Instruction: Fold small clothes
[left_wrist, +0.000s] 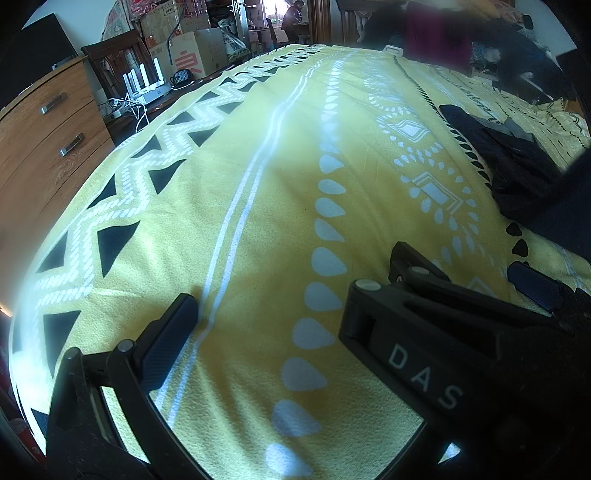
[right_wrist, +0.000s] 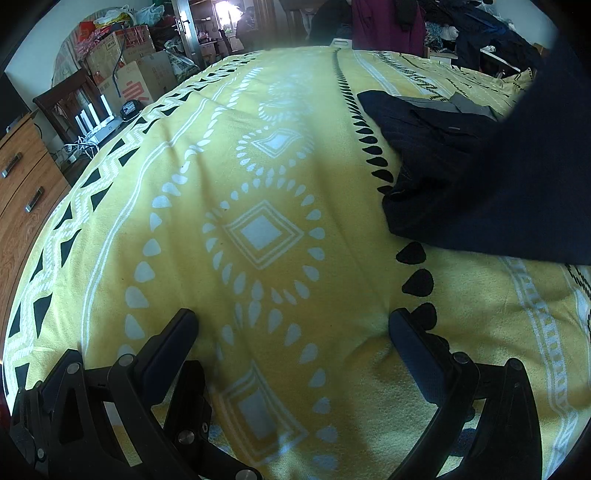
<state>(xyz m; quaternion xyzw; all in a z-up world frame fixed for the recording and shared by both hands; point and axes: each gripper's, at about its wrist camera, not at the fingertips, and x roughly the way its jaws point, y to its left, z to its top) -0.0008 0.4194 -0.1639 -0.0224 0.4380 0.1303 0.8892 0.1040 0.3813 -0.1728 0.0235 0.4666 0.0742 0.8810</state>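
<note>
A dark navy garment (left_wrist: 517, 166) (right_wrist: 436, 147) lies crumpled on the yellow patterned blanket (left_wrist: 258, 184) (right_wrist: 258, 166), with a grey piece (right_wrist: 469, 105) on its far side. A large dark blue cloth (right_wrist: 535, 177) covers its right part; I cannot tell whether that is a sleeve or more clothing. My left gripper (left_wrist: 351, 291) is open, low over bare blanket to the left of the garment. A black housing marked DAS (left_wrist: 424, 362) of the other gripper crosses between its fingers. My right gripper (right_wrist: 291, 321) is open with its fingertips on the blanket, nearer than the garment and holding nothing.
A wooden drawer unit (left_wrist: 44, 147) (right_wrist: 22, 192) stands at the blanket's left edge. Behind it are a dark chair (left_wrist: 110, 62), a white router (left_wrist: 147, 88) with cables and cardboard boxes (left_wrist: 192, 51). Piled clothes (right_wrist: 480, 37) fill the back right. A person (left_wrist: 293, 14) stands far off.
</note>
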